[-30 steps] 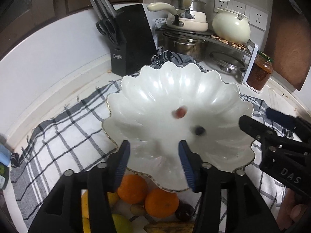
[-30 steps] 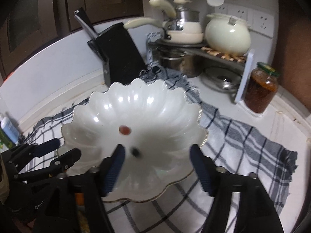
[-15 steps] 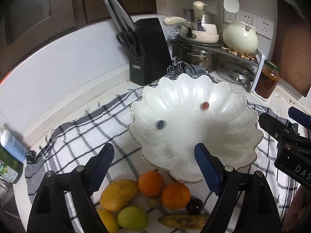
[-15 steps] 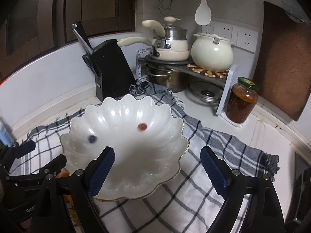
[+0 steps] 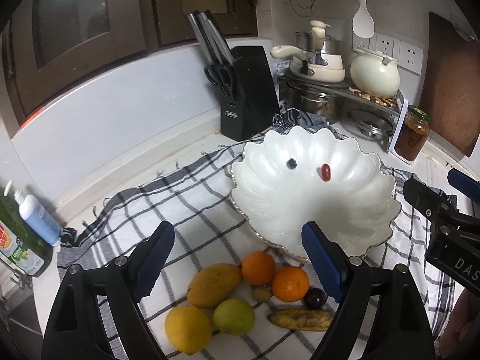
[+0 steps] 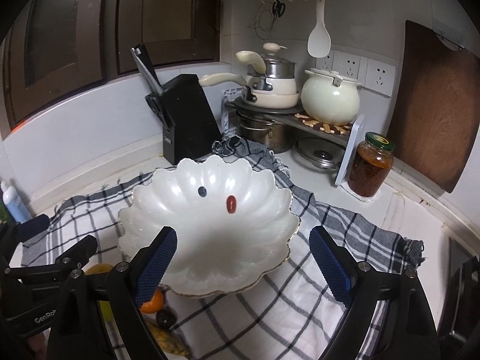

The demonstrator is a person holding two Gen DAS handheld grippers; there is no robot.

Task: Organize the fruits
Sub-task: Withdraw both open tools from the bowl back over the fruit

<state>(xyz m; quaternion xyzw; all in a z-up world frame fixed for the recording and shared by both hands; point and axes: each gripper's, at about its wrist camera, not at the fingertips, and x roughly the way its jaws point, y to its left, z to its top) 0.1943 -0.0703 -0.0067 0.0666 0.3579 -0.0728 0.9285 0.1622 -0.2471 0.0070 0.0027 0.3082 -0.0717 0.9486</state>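
While both our grippers hang with fingers spread wide and nothing between them, the left gripper (image 5: pixel 237 261) has the fruit pile just below its tips: two oranges (image 5: pixel 258 267), a mango (image 5: pixel 214 285), a banana (image 5: pixel 301 319). Past the right gripper (image 6: pixel 243 262) sits the white bowl (image 6: pixel 186 240), holding a blueberry (image 6: pixel 202 191) and a red berry (image 6: pixel 231 204) beyond our fingertips.

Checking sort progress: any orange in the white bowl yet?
No. The white bowl holds only two small fruits; both oranges lie on the cloth.
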